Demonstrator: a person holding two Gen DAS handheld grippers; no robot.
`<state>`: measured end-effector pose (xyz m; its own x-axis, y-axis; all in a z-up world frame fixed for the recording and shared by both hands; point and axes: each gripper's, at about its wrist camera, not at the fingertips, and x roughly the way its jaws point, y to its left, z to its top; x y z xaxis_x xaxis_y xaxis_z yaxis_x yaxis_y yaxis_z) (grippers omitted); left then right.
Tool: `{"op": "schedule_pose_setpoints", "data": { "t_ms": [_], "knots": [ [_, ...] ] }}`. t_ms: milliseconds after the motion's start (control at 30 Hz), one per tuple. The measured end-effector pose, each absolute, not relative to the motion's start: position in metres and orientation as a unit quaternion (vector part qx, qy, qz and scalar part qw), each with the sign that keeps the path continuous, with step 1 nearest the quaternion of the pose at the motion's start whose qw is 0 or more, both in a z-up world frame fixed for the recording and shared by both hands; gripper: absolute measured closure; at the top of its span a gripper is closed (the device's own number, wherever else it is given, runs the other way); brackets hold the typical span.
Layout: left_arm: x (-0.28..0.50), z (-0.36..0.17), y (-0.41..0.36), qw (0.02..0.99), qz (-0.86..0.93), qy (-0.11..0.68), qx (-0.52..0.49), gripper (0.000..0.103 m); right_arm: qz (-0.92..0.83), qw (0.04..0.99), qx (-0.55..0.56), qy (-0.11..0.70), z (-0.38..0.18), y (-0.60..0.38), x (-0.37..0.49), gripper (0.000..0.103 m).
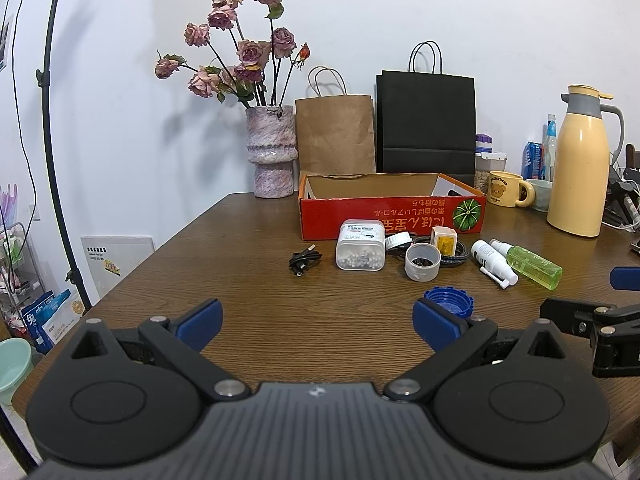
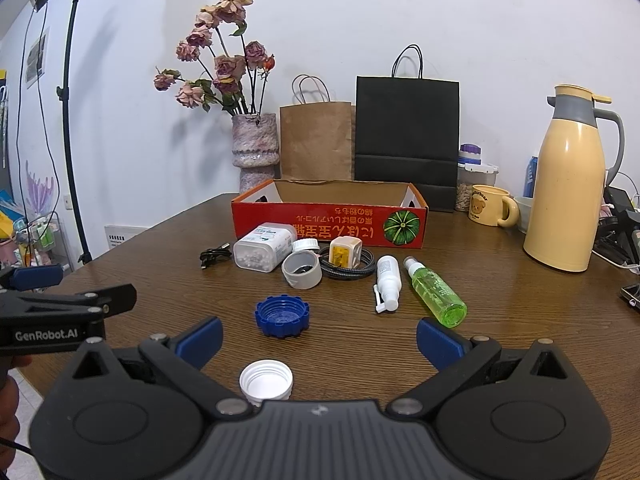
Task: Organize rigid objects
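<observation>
The left tongs stand wide apart and hold nothing, over bare brown wood-grain counter. The right tongs are spread just as wide and also empty; a white ribbed plastic cap lies open side up between their arms, close to the body, and a blue scalloped plastic cap sits just ahead.

Further out, a loose row lies on the counter: a coiled black cable, a white box of small white balls on its side, a grey open cup, a cream and yellow plug cube on a braided cord, a white spray bottle and a green clear spray bottle, both lying flat. Behind them stands the red open cardboard box, probably the destination; as far as the views show, nothing is in it.

The risks: round bottles may roll or squirt from a pinch off-centre, shallow caps may skid or flip, and crowded neighbours may be knocked.
</observation>
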<state>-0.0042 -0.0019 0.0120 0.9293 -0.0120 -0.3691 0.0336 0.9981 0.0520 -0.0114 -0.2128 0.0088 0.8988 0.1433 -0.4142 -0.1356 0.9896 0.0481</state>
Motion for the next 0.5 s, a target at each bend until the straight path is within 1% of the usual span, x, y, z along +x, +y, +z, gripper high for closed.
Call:
{"op": "schedule_pose_setpoints", "data": {
  "t_ms": [500],
  "knots": [
    [-0.0042, 0.0131, -0.003, 0.981, -0.012, 0.189, 0.026, 0.0, 0.077, 0.973, 0.006, 0.219, 0.0086, -0.2089, -0.008, 0.0]
  ]
}}
